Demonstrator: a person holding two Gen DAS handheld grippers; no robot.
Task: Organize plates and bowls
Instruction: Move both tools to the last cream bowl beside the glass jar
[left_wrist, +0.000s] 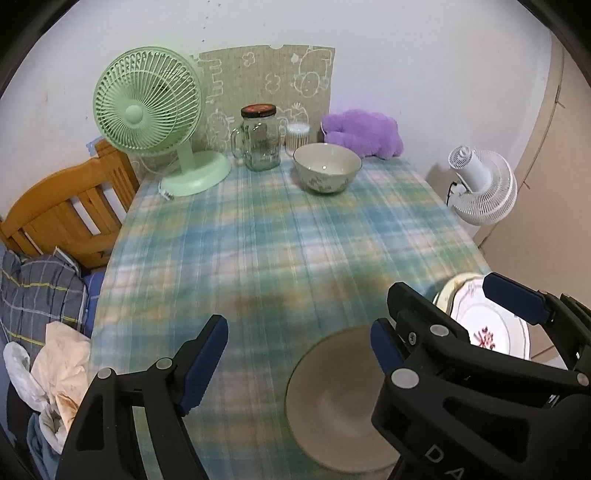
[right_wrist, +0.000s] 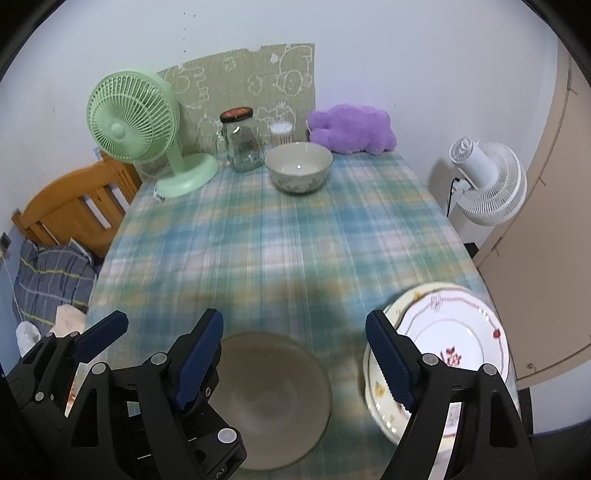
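A grey-beige bowl (left_wrist: 332, 398) (right_wrist: 269, 398) sits at the near edge of the checked tablecloth. Stacked white plates with a floral print (right_wrist: 447, 339) (left_wrist: 487, 325) lie at the near right. A cream bowl with a leaf pattern (left_wrist: 327, 167) (right_wrist: 298, 167) stands at the far side. My left gripper (left_wrist: 299, 354) is open and empty above the near bowl's left side. My right gripper (right_wrist: 295, 354) is open and empty, its fingers straddling the near bowl, the right finger over the plates' left rim. The right gripper (left_wrist: 443, 314) also shows in the left wrist view, and the left gripper (right_wrist: 162, 336) in the right wrist view.
At the back stand a green desk fan (left_wrist: 155, 118), a glass mug jar with a dark lid (left_wrist: 258, 138), a cotton swab tub (left_wrist: 297, 136) and a purple plush (left_wrist: 364, 133). A wooden chair (left_wrist: 70, 206) and clothes are left of the table; a white fan (left_wrist: 484, 184) is right.
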